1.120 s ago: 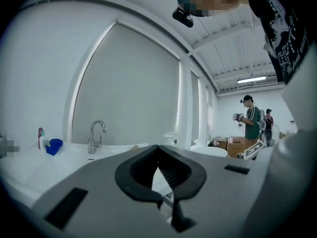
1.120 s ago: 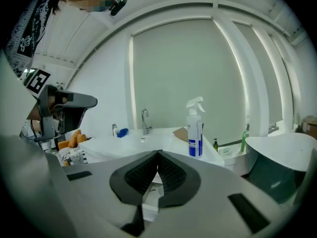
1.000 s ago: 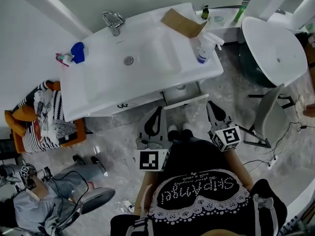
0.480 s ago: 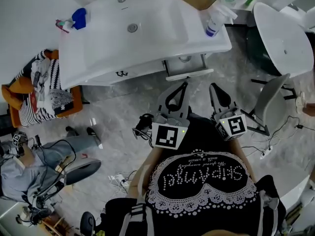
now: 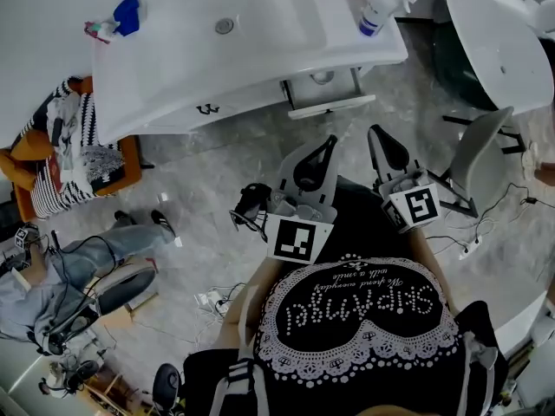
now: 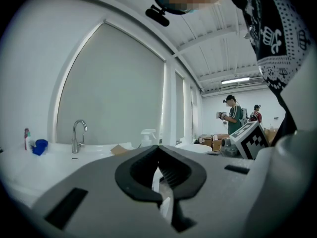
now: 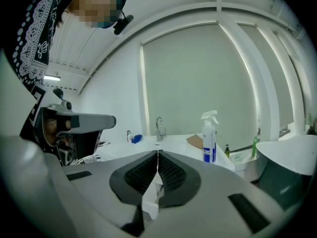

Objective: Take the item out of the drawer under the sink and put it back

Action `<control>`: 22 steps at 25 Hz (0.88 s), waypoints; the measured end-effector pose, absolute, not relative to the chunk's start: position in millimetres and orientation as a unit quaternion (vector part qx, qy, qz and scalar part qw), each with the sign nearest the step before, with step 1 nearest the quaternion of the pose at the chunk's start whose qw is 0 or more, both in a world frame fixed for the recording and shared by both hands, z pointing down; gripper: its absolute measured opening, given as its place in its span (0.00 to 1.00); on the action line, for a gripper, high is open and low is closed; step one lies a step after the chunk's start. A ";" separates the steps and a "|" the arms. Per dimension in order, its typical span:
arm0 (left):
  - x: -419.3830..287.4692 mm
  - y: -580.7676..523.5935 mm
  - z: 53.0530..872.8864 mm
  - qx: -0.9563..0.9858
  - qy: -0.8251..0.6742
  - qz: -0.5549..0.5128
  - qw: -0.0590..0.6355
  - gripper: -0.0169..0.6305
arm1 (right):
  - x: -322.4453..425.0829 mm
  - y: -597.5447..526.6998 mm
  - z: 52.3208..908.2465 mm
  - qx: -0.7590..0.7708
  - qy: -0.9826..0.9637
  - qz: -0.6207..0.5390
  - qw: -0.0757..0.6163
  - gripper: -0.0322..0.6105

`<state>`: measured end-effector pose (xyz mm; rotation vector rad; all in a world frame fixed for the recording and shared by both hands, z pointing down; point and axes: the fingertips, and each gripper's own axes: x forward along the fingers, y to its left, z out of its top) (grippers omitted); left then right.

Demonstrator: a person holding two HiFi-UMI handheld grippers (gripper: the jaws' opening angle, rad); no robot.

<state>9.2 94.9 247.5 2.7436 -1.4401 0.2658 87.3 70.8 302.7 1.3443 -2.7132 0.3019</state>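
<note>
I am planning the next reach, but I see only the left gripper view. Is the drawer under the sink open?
Observer: Yes. In the head view, the drawer under the sink stands pulled out.
Operator: Thank you. Does the right hand-held gripper hold anything?
Observer: No. The right hand-held gripper has its jaws together, with nothing between them.
</note>
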 end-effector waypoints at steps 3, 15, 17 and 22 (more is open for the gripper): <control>11.0 99.6 247.2 0.882 -0.464 0.084 0.019 0.03 | 86.9 71.8 302.0 0.440 -0.891 0.102 0.048 0.08; 9.7 101.5 252.5 0.883 -0.460 0.089 0.026 0.03 | 85.1 74.7 306.5 0.442 -0.889 0.112 0.050 0.08; 10.0 101.1 253.0 0.884 -0.458 0.089 0.026 0.03 | 84.9 74.9 306.5 0.442 -0.889 0.113 0.049 0.08; 9.3 99.6 256.1 0.884 -0.457 0.089 0.031 0.03 | 83.5 74.3 309.7 0.439 -0.890 0.113 0.055 0.08</control>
